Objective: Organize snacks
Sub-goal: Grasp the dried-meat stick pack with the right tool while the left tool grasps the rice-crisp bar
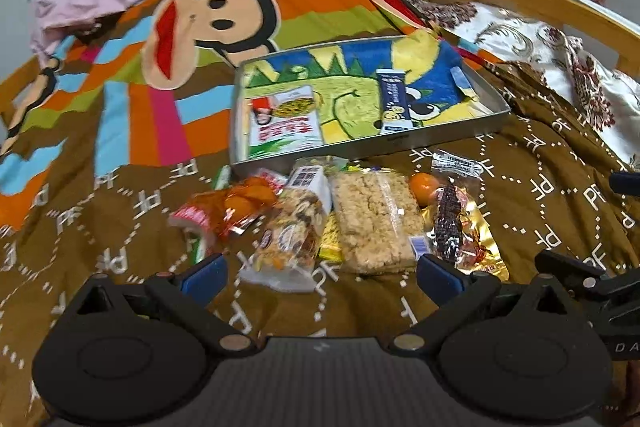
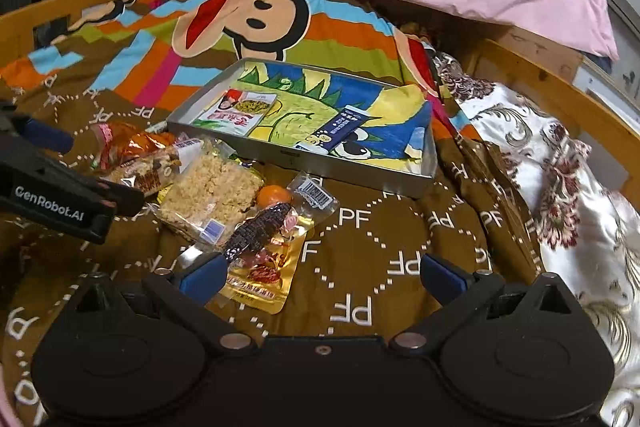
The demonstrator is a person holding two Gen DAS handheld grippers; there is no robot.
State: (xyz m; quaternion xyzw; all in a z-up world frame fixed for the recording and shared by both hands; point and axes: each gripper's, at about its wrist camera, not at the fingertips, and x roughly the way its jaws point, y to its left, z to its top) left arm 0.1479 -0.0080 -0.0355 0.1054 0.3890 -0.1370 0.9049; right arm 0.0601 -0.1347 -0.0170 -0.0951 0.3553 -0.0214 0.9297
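Sorting under way, as we judge it. Tray (image 1: pixel 486 131) sits on the bed, on a brown quilt (image 2: pixel 380 239). Two snacks are already in it: a white-and-red packet (image 1: pixel 282 123) at the left end, a dark blue stick pack (image 1: pixel 394 101) toward the right. The tray floor carries a cartoon print.

The rest lies in a heap on the quilt just in front of the tray: orange wrapper (image 1: pixel 232 205), nut bar (image 1: pixel 292 231), puffed-rice bar (image 1: pixel 374 219), an orange fruit (image 1: pixel 424 183), a dark speckled stick (image 1: pixel 448 223) lying on a gold pouch (image 2: pixel 262 275), and a clear wrapper with a barcode (image 2: pixel 316 193).

Left tongs (image 1: pixel 320 275): wide open, holding nothing, low and near the nut bar and rice bar. Right tongs (image 2: pixel 320 273): wide open, holding nothing; its left pad sits at the edge of the gold pouch, though we cannot tell if it touches.

Next move, in our judgement: close on one piece from the heap and carry it over the tray wall. The wrappers overlap, so we would take a top piece first, gripped across its narrow side.

Writing: the quilt repeats "PF". The left tongs body, seen from the right wrist, reads "GenRobot.AI". "Ca" shows on the blue stick. Red characters on the white packet are not legible to us.
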